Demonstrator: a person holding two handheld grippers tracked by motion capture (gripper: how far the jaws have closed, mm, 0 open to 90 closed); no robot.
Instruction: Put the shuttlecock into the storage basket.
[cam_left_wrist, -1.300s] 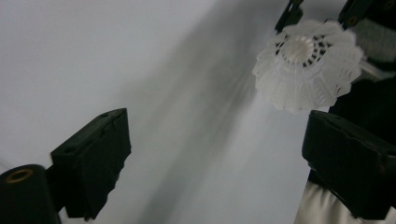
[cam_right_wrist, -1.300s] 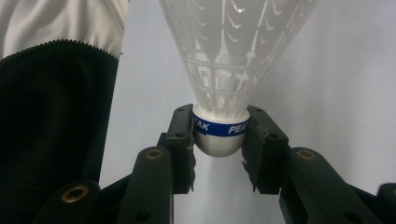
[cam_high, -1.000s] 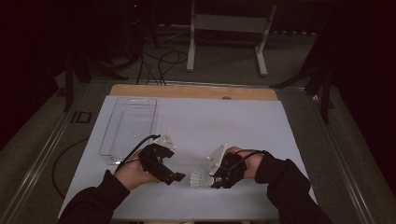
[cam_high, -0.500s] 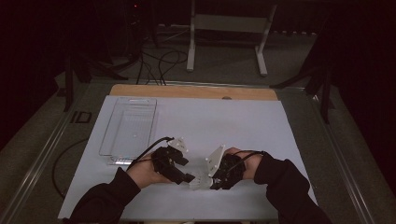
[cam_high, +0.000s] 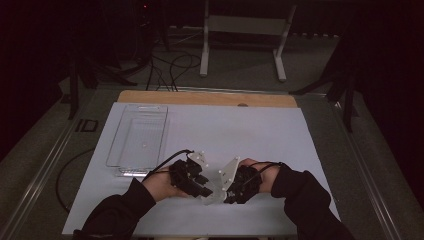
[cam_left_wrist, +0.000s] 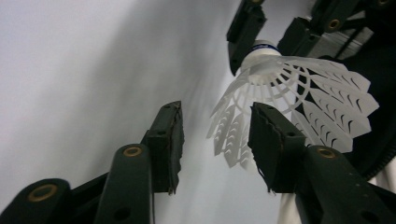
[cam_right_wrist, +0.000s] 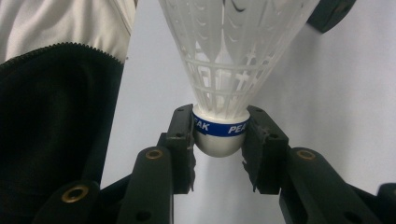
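On the counter (cam_high: 260, 130), near the tray (cam_high: 137, 140), both grippers meet. The right gripper (cam_right_wrist: 218, 140) pinches the shuttlecock (cam_right_wrist: 224, 70) by its cork. The left gripper (cam_left_wrist: 215, 135) jaws have just been closing, still spread around the skirt edge. The shuttlecock looks very light; the plastic skirt bends easily, so better hold the cork

White plastic shuttlecock (cam_right_wrist: 233, 56), matt black jaws, clear plastic tray (cam_high: 137, 142)

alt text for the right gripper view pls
The right hand-held gripper clamps a white plastic shuttlecock by its rounded cork base, at the blue band, its skirt fanning upward. A dark zipped sleeve sits left, over the white table.
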